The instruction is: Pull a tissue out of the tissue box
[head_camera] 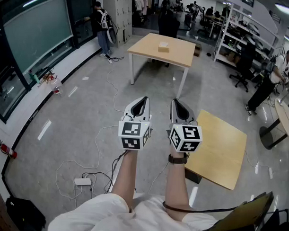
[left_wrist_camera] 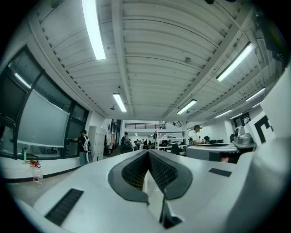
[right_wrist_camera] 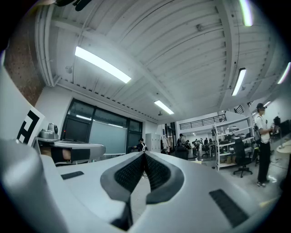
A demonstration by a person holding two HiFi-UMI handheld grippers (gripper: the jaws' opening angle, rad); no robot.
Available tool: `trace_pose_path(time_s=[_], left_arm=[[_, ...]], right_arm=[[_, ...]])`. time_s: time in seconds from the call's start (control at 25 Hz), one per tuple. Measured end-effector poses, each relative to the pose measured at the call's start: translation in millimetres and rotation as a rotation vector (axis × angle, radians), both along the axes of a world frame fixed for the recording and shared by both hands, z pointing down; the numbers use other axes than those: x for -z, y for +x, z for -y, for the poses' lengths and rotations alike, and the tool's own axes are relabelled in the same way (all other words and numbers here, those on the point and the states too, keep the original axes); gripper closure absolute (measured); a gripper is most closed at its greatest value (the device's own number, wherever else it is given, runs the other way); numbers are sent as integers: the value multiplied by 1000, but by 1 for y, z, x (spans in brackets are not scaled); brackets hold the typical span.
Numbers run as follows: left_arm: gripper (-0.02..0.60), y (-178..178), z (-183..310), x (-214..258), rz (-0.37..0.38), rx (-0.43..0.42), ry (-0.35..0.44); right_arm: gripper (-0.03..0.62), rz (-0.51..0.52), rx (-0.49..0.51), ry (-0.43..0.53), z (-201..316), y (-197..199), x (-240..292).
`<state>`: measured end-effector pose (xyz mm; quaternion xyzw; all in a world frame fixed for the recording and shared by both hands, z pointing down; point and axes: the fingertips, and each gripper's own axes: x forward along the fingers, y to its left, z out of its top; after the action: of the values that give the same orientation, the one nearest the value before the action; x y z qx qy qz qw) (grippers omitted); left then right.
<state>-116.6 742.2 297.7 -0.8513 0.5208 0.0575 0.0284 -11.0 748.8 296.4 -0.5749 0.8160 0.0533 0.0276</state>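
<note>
In the head view a small beige box [head_camera: 163, 46], apparently the tissue box, sits on a light wooden table [head_camera: 179, 54] far ahead across the room. Both grippers are held side by side in front of the person, over the floor, pointing roughly level toward that table and far short of it. The left gripper [head_camera: 144, 99] is shut with nothing between its pads, and its tips meet in the left gripper view [left_wrist_camera: 148, 152]. The right gripper [head_camera: 175, 102] is also shut and empty, its tips together in the right gripper view [right_wrist_camera: 144, 154].
A second wooden table [head_camera: 223, 151] stands just right of the hands. Cables and a white power strip [head_camera: 83, 181] lie on the floor at the lower left. People, office chairs [head_camera: 241, 68] and shelving [head_camera: 232, 35] fill the back and right. Windows line the left wall.
</note>
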Motion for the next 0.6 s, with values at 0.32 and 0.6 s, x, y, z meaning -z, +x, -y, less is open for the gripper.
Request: trace_pose_path(time_s=[0.32,0.6], left_arm=[[592,82,-28,-13,-23,10,-14],[592,107,-32,-42,-13,50,-67]], right_arm=[[591,-1,-14,-43,-33,86,-22],[591,65,-6,-98,-40,129,-54]])
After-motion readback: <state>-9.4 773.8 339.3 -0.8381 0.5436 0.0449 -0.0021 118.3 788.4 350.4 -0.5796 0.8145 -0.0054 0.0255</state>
